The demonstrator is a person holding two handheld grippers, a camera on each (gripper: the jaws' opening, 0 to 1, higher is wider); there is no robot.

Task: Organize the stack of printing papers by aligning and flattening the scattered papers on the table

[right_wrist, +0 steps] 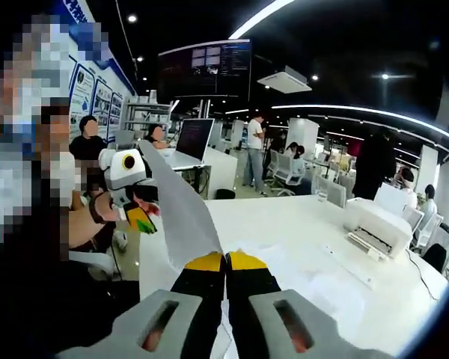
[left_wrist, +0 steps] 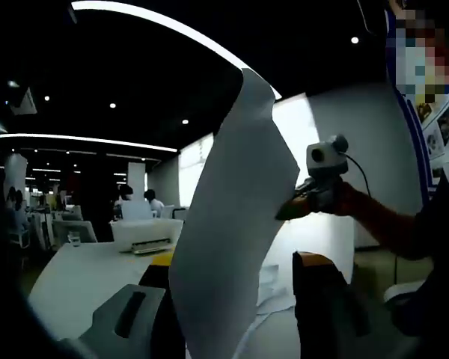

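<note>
Right gripper: my fingers pressed together, pinching the sheet's near edge.
Sheet: raised above the surface, slanting from my right gripper toward my left gripper.
Left gripper: I cannot tell its finger state; sheet stands between its fingers.
Printer: on the surface, beyond the sheet.

Paper sheet hides table behind; its lower end cut off.
</note>
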